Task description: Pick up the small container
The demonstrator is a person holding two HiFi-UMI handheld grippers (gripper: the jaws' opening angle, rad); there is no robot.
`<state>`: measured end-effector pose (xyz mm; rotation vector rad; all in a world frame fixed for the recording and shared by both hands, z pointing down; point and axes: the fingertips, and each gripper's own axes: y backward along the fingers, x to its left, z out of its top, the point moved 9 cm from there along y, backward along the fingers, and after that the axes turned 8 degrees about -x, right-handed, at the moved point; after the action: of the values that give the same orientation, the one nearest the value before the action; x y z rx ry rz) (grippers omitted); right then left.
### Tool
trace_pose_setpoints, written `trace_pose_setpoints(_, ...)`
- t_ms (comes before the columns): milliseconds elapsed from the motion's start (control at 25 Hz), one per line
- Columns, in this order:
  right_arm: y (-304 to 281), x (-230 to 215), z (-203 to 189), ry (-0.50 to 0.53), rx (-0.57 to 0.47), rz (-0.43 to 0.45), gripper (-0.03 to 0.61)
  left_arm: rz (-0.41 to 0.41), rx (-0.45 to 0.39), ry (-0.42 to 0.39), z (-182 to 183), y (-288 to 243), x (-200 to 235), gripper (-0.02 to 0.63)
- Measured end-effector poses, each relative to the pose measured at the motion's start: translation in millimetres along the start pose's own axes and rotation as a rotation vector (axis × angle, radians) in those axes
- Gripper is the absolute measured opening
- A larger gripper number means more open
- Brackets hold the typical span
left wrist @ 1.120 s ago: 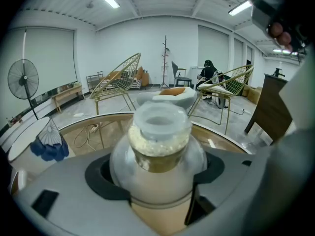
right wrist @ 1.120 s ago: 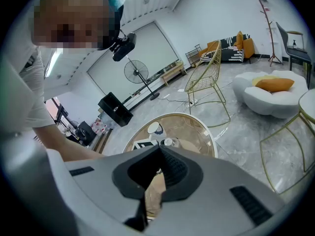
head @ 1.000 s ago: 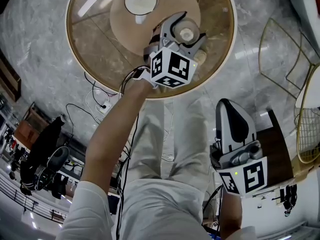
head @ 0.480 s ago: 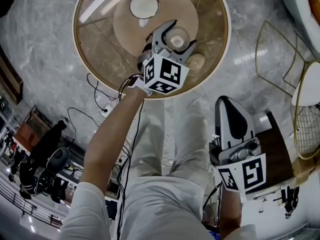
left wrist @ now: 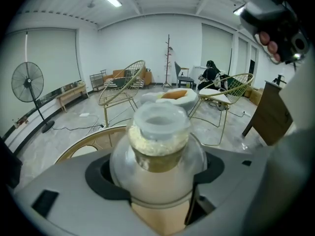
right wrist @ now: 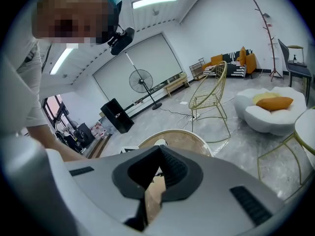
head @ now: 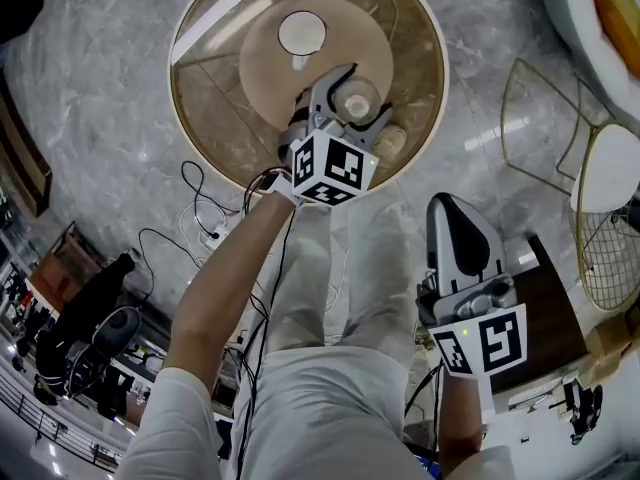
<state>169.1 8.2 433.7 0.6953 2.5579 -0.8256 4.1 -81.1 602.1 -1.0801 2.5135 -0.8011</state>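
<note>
A small clear container [head: 357, 99] with a pale lid and grainy beige contents sits between the jaws of my left gripper [head: 358, 84], over the round glass table [head: 205, 118]. In the left gripper view the container [left wrist: 157, 146] fills the middle, and the left gripper [left wrist: 157, 181] is shut on its rounded body from both sides. My right gripper [head: 452, 218] hangs low beside the person's right leg, away from the table. In the right gripper view, the right gripper [right wrist: 156, 181] has its jaws together with nothing between them.
A white round dish [head: 301, 32] lies on the table beyond the container. A small beige lump [head: 392, 140] rests by the table's near rim. Gold wire chairs [head: 545, 118] stand to the right. Cables [head: 210, 213] run across the marble floor on the left.
The left gripper keeps its hold on the container and has shifted a little toward the person. The head view has drifted, so the table sits lower and looks smaller. The right gripper barely moved.
</note>
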Motion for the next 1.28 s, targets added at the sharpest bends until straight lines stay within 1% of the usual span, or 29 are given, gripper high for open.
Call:
trace_pose_setpoints(240, 6.3, 14.3, 15.4, 0.031, -0.021, -0.005, 0.008, 0.001, -0.014, -0.001, 21.4, 19.8, 2.0, 0.339)
trace_pose_setpoints(560, 24.9, 34.5, 43.5, 0.075, -0.064, -0.014, 0.008, -0.007, -0.031, -0.003, 49.1, 51.2, -5.9, 0.339)
trace_pose_setpoints(1000, 49.3, 73.2, 68.6, 0.115, -0.097, -0.01, 0.008, -0.007, -0.048, 0.004, 83.2, 103.4, -9.2, 0.339)
trace_pose_setpoints(1280, 62.8, 95.2, 87.3, 0.152, -0.134, -0.013, 0.007, 0.02, -0.058, 0.025, 104.4, 139.0, -7.9, 0.339)
